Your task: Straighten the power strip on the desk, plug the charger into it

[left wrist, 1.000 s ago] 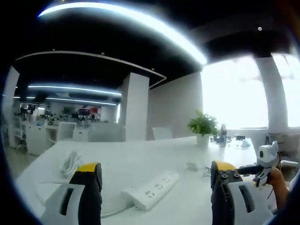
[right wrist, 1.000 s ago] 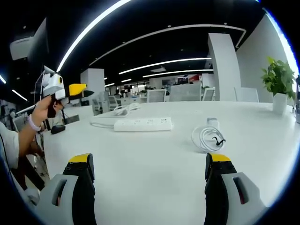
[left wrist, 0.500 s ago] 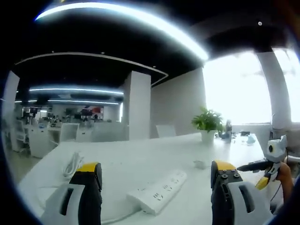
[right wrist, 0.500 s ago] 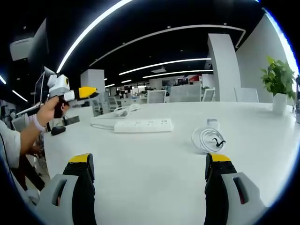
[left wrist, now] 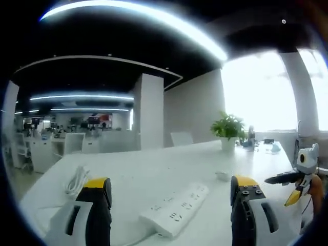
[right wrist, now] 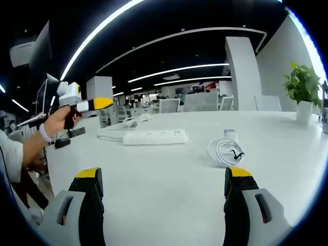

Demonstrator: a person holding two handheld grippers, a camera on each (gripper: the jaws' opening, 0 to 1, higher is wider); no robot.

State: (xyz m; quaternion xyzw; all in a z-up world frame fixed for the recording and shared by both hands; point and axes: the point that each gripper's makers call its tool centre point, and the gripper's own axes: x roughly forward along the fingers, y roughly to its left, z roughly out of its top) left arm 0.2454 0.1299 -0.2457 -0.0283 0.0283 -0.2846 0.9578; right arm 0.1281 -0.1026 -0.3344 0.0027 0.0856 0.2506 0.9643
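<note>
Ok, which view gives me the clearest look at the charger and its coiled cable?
The right gripper view: the charger and its coiled cable lie in plain sight on the desk, right of the power strip. In the left gripper view the charger is just a small white blob beyond the strip.

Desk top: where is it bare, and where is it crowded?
Bare: the near desk from the right gripper up to the power strip and coiled charger cable. Crowded: the far edge behind the strip, with another white cable bundle.
</note>
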